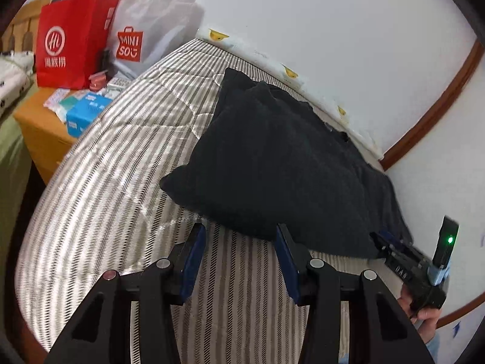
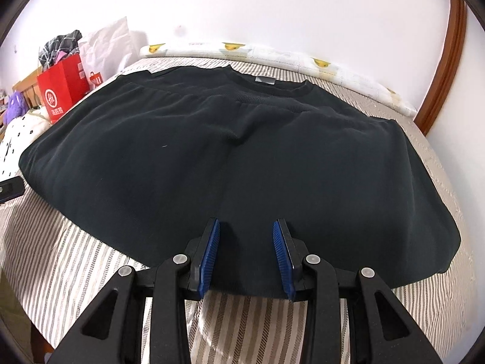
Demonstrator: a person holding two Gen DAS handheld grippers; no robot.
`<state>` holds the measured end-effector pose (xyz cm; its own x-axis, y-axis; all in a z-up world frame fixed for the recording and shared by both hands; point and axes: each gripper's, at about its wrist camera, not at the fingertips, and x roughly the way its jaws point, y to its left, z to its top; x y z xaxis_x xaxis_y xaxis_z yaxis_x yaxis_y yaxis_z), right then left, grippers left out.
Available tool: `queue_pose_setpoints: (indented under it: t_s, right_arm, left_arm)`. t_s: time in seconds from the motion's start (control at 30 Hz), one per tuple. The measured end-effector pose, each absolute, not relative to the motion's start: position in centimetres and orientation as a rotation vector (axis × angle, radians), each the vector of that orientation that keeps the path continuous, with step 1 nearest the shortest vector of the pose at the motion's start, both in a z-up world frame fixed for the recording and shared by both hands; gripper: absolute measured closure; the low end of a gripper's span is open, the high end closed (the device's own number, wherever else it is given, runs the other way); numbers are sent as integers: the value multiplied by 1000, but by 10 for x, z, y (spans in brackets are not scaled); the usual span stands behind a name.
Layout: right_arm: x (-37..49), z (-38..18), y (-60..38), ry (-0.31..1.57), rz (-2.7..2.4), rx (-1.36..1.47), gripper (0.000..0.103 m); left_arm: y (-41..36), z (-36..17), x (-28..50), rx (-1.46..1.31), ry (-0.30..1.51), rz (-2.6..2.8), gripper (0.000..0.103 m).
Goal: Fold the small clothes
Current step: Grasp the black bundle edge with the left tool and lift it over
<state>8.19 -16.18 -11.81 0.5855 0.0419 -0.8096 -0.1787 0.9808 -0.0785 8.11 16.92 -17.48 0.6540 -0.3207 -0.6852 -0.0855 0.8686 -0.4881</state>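
A black sweatshirt [image 2: 236,157] lies flat on the striped bed [image 2: 91,261], sleeves folded in, its collar and grey label at the far side. My right gripper [image 2: 246,233] is open, its blue pads straddling the near hem of the sweatshirt. In the left wrist view the sweatshirt [image 1: 272,157] lies ahead and to the right. My left gripper [image 1: 239,242] is open and empty over the striped sheet, just short of the sweatshirt's near edge. The right gripper [image 1: 391,242] shows at the garment's right end, held by a hand.
A wooden bedside cabinet [image 1: 39,133] left of the bed carries a red paper bag [image 1: 71,39], a grey Miniso bag [image 1: 145,30] and a blue box [image 1: 85,112]. A white wall [image 1: 333,30] with brown trim borders the bed's far side. Another bed with spotted bedding [image 2: 18,133] stands left.
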Motion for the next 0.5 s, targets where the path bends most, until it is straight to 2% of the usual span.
queue_pose_setpoints:
  t_s: [0.13, 0.2, 0.5]
  right_arm:
    - [82, -117, -165, 944, 141, -152, 66]
    - [82, -117, -165, 950, 136, -159, 66]
    - [85, -108, -168, 960, 100, -164, 66]
  left_arm:
    - [173, -183, 86, -587, 838, -151, 57]
    - [176, -187, 87, -627, 816, -161, 51]
    - [180, -191, 103, -683, 796, -167, 49]
